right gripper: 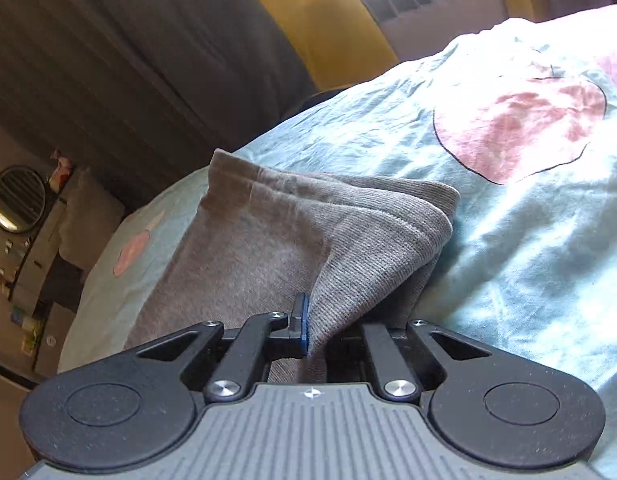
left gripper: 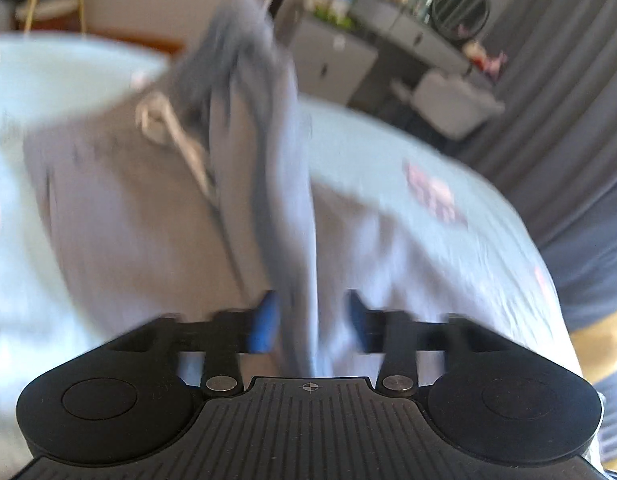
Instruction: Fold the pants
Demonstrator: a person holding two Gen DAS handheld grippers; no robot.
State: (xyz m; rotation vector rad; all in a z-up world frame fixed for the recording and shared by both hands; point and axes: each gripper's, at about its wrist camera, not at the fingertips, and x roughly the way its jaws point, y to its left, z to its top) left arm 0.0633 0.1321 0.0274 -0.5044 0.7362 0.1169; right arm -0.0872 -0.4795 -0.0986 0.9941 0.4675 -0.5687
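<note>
Two tongs work the grey pants [left gripper: 264,184] on the bed [left gripper: 448,208]. Your left tongs [left gripper: 312,320] stand partly apart, a raised fold hanging between them; grip uncertain in the blur. Your right tongs [right gripper: 314,328] pinch the ribbed cuff [right gripper: 372,240]. Judged mid-fold: next, carry both ends over and align edges.

— Inspector: Pants [right gripper: 268,240]?
— Assistant: Grey, with a fine ribbed knit; the drawstring [left gripper: 168,128] is off-white.
— Inspector: Bedsheet [right gripper: 528,260]?
— Assistant: Pale blue, printed with pink shapes outlined in black.
— Inspector: Grippers?
— Assistant: Right gripper [right gripper: 314,336] and left gripper [left gripper: 312,320] are black, with blue finger pads. The curtain [right gripper: 108,60] is dark grey.
</note>
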